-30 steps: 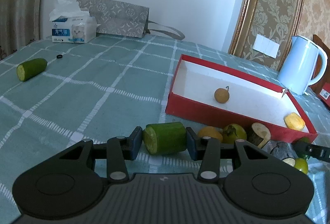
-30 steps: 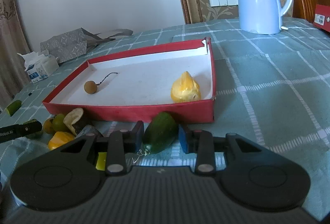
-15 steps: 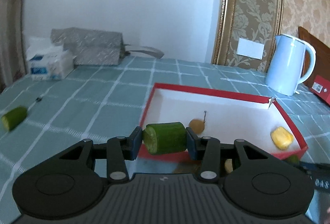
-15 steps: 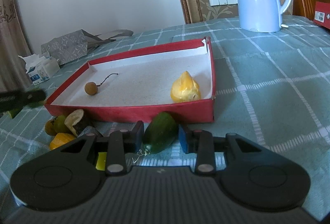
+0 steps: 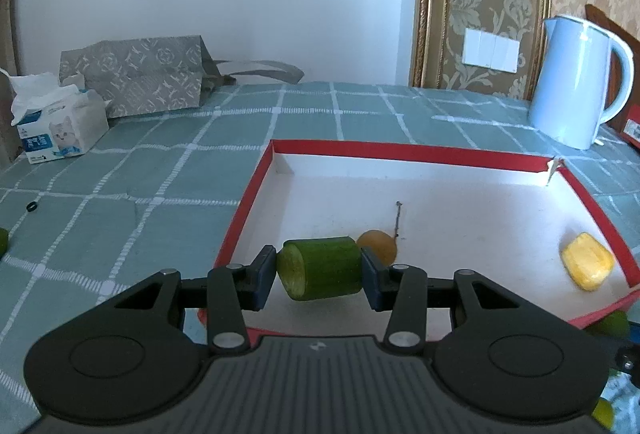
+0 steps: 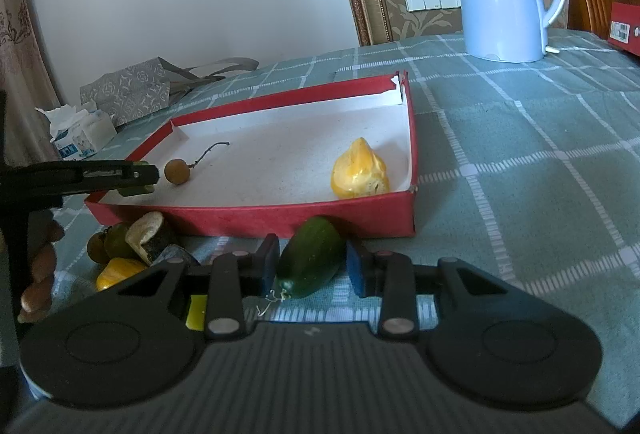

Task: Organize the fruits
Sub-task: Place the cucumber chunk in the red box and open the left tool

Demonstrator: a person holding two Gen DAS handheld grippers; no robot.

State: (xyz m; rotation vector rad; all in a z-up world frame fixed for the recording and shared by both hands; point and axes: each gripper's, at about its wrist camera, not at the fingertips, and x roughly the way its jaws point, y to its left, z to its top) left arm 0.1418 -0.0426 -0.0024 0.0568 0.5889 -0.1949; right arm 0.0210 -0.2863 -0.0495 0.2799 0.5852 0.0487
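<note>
My left gripper (image 5: pixel 319 275) is shut on a short green cucumber piece (image 5: pixel 324 266) and holds it in the air over the near left part of the red tray (image 5: pixel 400 150). A brown longan with a stem (image 5: pixel 380 248) and a yellow fruit piece (image 5: pixel 587 266) lie in the tray. In the right wrist view the left gripper (image 6: pixel 140 178) reaches in over the tray's left rim (image 6: pixel 256 214). My right gripper (image 6: pixel 312 266) rests low in front of the tray, shut on a dark green cucumber end (image 6: pixel 310 258) that lies on the cloth.
Several loose fruit pieces (image 6: pixel 132 246) sit left of the right gripper, beside a person's fingers (image 6: pixel 38 274). A blue kettle (image 5: pixel 576 82) stands behind the tray. A tissue box (image 5: pixel 60 126), a paper bag (image 5: pixel 136 74) and a small black ring (image 5: pixel 32 206) lie at the left.
My left gripper has carried the cucumber piece from the cloth in front of the tray up and over the tray's near left part. The right gripper has stayed where it was.
</note>
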